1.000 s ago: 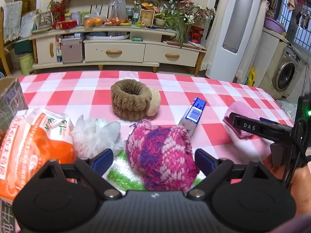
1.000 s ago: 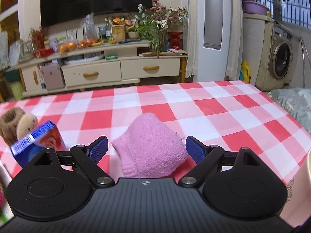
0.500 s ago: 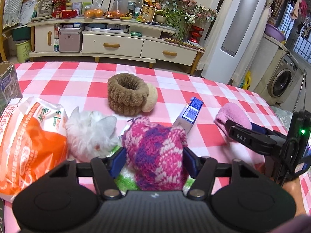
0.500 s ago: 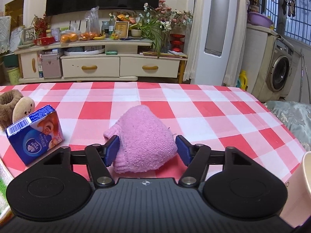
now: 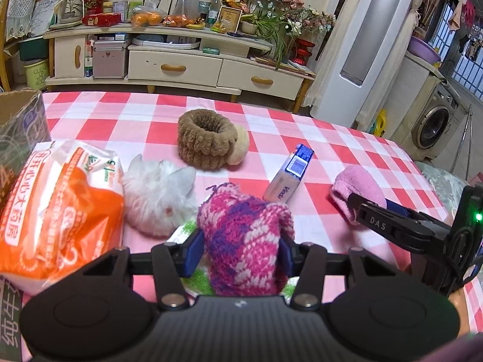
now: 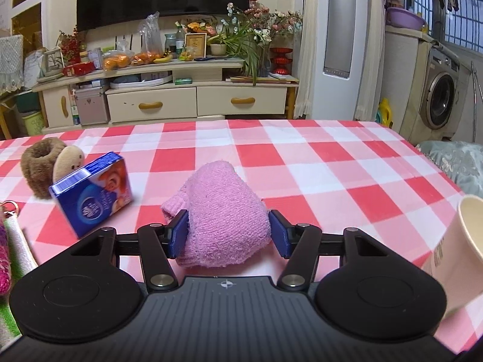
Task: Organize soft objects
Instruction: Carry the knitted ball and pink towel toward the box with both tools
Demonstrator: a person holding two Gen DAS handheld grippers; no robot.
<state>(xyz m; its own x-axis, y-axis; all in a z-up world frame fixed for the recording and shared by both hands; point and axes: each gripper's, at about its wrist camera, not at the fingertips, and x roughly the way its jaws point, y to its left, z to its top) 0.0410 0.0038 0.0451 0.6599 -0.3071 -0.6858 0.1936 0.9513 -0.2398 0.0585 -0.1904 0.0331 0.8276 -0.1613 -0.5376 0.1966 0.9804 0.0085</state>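
Between the blue pads of the left gripper (image 5: 240, 252) sits a knitted pouch (image 5: 246, 241) in magenta, purple and pale pink stripes, lumpy and rounded, with a puckered tuft at its far end. Both pads press into its sides and the jaws are closing on it. Under it, just beyond the pads, lies a fuzzy green-and-white cloth (image 5: 193, 274).

Just past the left pad lies a white fluffy toy (image 5: 158, 197), touching an orange and white plastic bag (image 5: 57, 211) further to the left. Ahead and to the right of the pouch stands a tilted blue and white carton (image 5: 289, 178). Farther ahead is a brown plush ring (image 5: 205, 143) with a beige plush piece (image 5: 240, 149) against its right side, all on the red-and-white checked tablecloth (image 5: 135, 123).

The right gripper (image 6: 228, 232) holds a pale pink knitted sock (image 6: 222, 214), a soft folded mound with a ribbed cuff near the left pad. Its left pad is sunk into the sock and the right pad touches its edge; these jaws are closing too. A paper cup (image 6: 455, 250) leans in just right of the tool.

A second ago both pairs of jaws stood wide apart, the pads well clear of the pouch and the sock. Half a second ago they had drawn in to the sides; now they squeeze tighter. Pouch and sock lie where they did.
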